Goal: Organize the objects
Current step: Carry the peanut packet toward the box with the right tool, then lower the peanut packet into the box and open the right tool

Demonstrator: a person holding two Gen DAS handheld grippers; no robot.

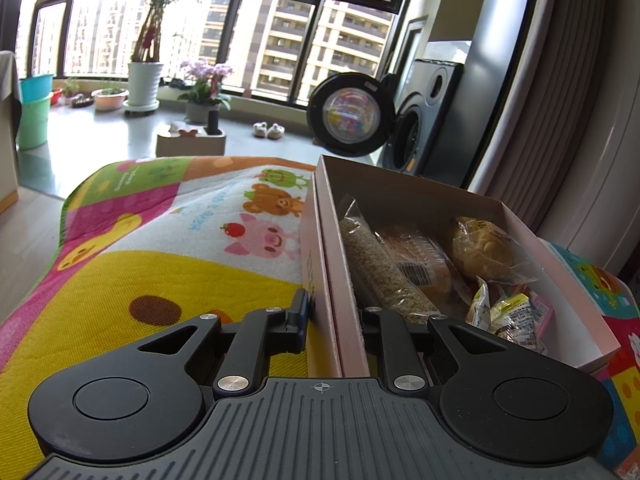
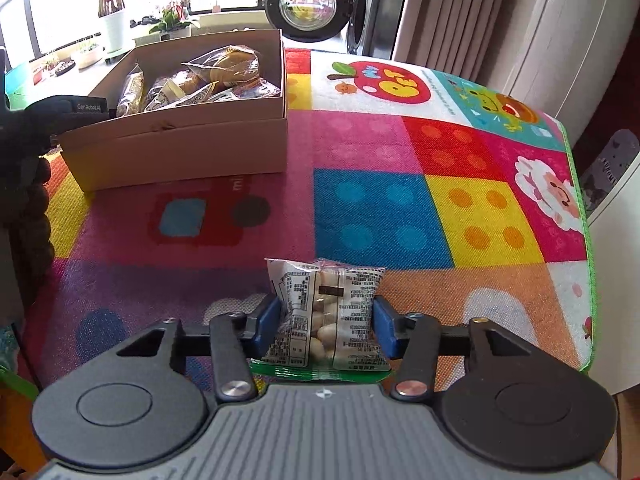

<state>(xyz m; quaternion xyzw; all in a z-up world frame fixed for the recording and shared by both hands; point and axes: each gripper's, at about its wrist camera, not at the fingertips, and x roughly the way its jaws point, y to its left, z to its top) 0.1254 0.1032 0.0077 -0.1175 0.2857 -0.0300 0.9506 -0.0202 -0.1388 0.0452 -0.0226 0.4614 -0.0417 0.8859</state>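
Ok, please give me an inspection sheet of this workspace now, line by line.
Surface: colourful cartoon play mat covering the table.
Job's things: open cardboard box filled with wrapped snacks; clear printed snack packet.
Clutter: nothing seen on the mat.
Grippers: left gripper straddles the box's wall, one finger inside, one outside; right gripper shut on the packet.
Cables: nothing seen.
Surroundings: washing machine with open round door, potted plants, grey curtain.
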